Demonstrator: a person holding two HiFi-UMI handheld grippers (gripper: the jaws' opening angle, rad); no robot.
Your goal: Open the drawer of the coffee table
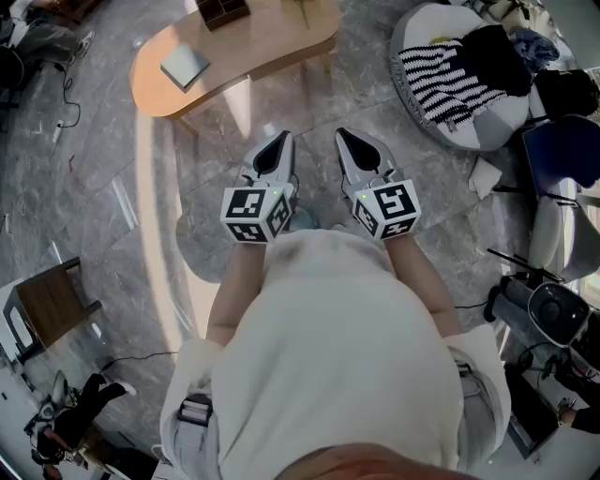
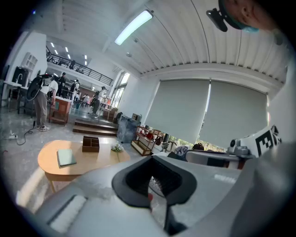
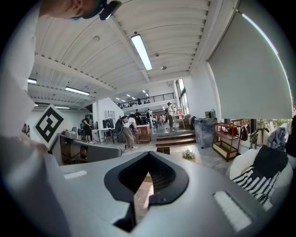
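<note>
Seen from above, a person in a white top point(image 1: 328, 366) stands on a grey marbled floor point(image 1: 94, 187), holding two grey grippers out in front, side by side and close together. The left gripper point(image 1: 279, 142) and the right gripper point(image 1: 345, 138) each carry a cube with black and white square markers at the rear, and both point forward and slightly downward. In the left gripper view, the left gripper point(image 2: 155, 185) has its two jaws pressed together with nothing between them. In the right gripper view, the right gripper point(image 3: 145, 178) is likewise fully closed and has hold of nothing. The coffee table point(image 1: 253, 47), a low curved table with a light wooden top, stands ahead of the grippers across a stretch of open floor, well apart from both. In the left gripper view the coffee table point(image 2: 92, 159) sits left of the jaws. Its drawer cannot be made out in any view. On the table top lie a pale green book point(image 1: 185, 66), near the table's left end, and a dark wooden box point(image 1: 223, 9) with compartments farther back; a small bunch of flowers point(image 2: 116, 148) lies beside the box. To the right of the table is a round white cushion seat point(image 1: 412, 84) with a black and white striped cloth point(image 1: 441, 80) on it. A small dark wooden side table point(image 1: 52, 300) stands at the far left.
</note>
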